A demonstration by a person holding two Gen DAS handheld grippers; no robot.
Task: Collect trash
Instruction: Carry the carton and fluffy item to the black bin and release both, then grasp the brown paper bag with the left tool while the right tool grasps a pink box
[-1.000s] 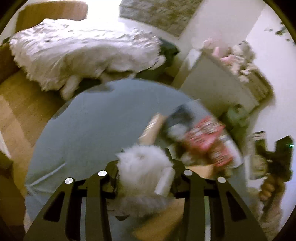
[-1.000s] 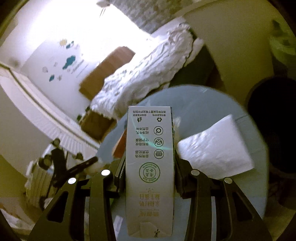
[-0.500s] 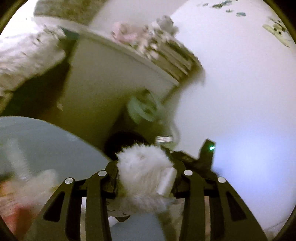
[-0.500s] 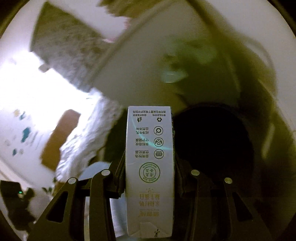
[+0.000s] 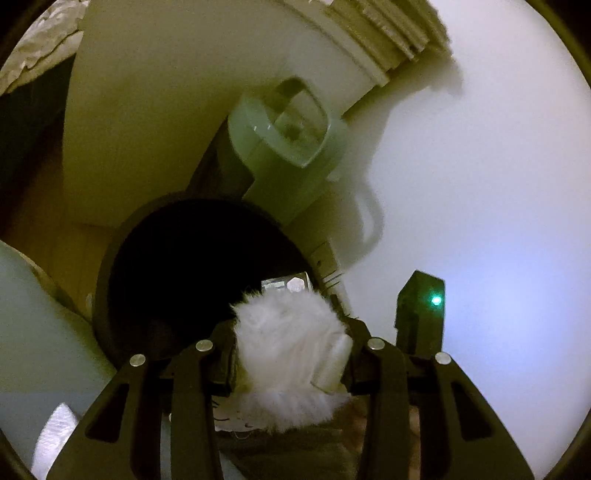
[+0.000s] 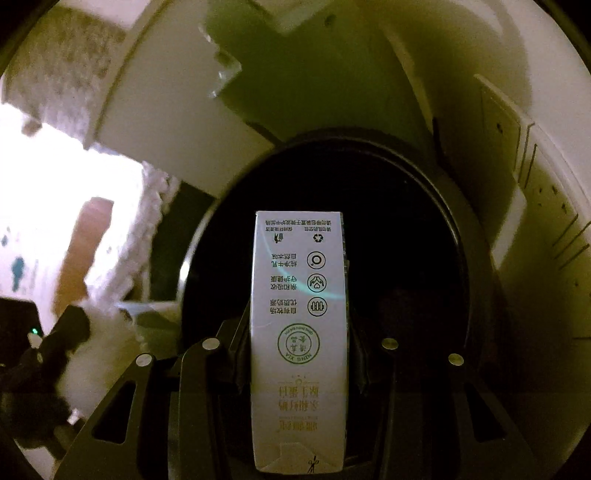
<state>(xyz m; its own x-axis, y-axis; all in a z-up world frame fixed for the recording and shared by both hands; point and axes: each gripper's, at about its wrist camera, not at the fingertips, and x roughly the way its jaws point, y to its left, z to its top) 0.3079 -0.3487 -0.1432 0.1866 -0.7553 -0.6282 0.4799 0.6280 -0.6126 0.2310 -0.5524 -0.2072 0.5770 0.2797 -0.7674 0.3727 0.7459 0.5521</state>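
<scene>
Right wrist view shows the right gripper [image 6: 299, 332] clamping a milk carton [image 6: 299, 317] over the black bin [image 6: 476, 229], while the left gripper [image 5: 290, 354] grips what looks like white fluff [image 5: 288, 343].

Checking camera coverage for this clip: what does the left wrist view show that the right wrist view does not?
Only the left wrist view shows the left gripper closed on a fluffy white wad, a pale green container beyond the bin, and stacked books on the cabinet top. Only the right wrist view shows the right gripper clamping a printed milk carton, with a bright room at the left. Both show the round black bin, dark inside, ahead of the held item.
</scene>
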